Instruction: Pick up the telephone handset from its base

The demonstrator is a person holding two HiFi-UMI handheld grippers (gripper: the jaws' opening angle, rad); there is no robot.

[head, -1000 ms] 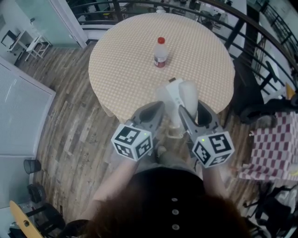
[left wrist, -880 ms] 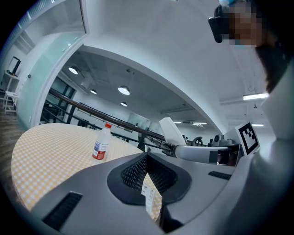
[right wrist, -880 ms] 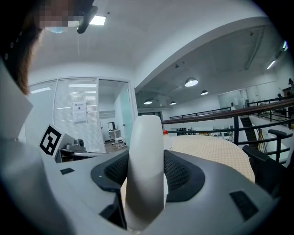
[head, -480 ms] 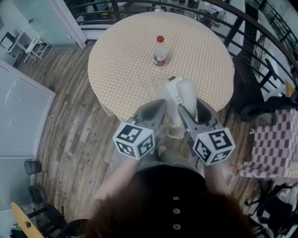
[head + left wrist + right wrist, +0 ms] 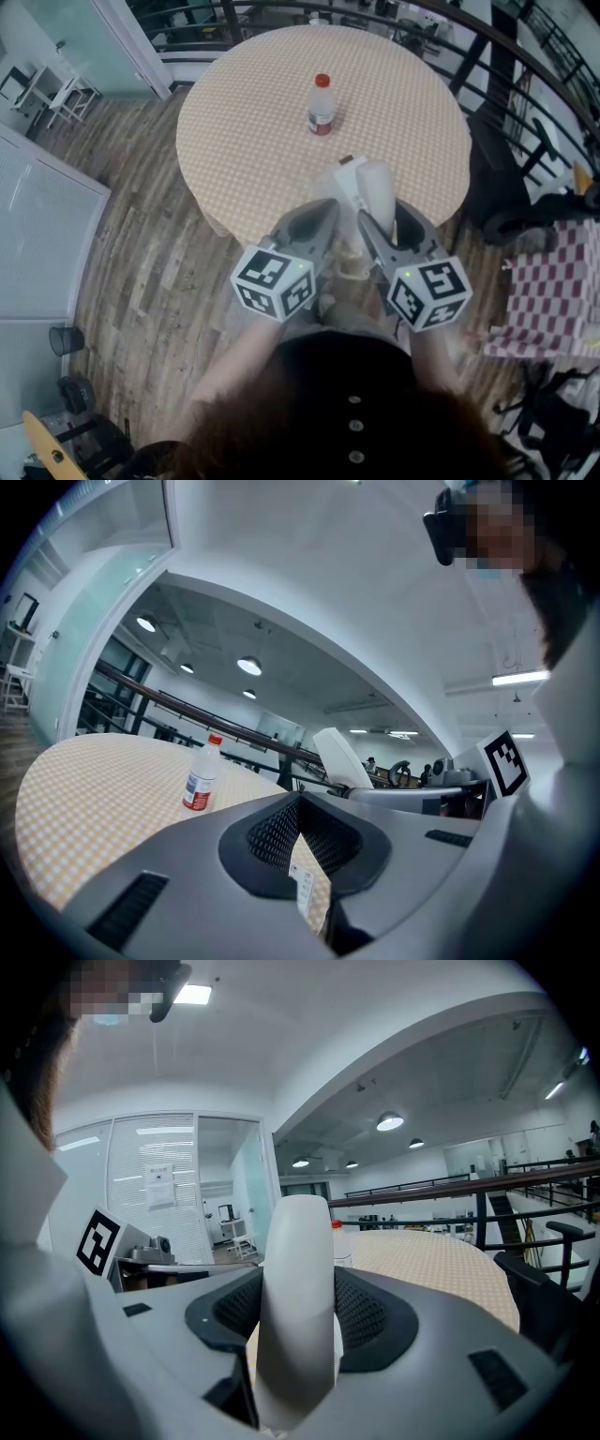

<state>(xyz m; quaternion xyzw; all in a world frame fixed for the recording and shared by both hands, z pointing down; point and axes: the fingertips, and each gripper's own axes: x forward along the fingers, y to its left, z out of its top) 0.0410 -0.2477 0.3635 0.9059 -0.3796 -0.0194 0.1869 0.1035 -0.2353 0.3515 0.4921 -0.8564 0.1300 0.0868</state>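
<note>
Clamping the telephone handset (image 5: 377, 187) upright for lifting, the right gripper (image 5: 300, 1321) bears it alone, so the left gripper (image 5: 300, 810) sits closed and empty.

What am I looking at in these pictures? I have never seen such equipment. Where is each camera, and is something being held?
There is no robot here. A person holds a hand tool in each hand, and each tool ends in a two-jaw gripper. The cubes with black and white squares are parts of these tools.

One picture comes from a camera on the person's head, looking steeply down. The other two come from cameras that ride on the grippers and look along their jaws.

Below is a round table with a checked cloth. On it stands a bottle with a red cap.

The right gripper is closed on a white telephone handset. The left gripper has its jaws together and holds nothing.
</note>
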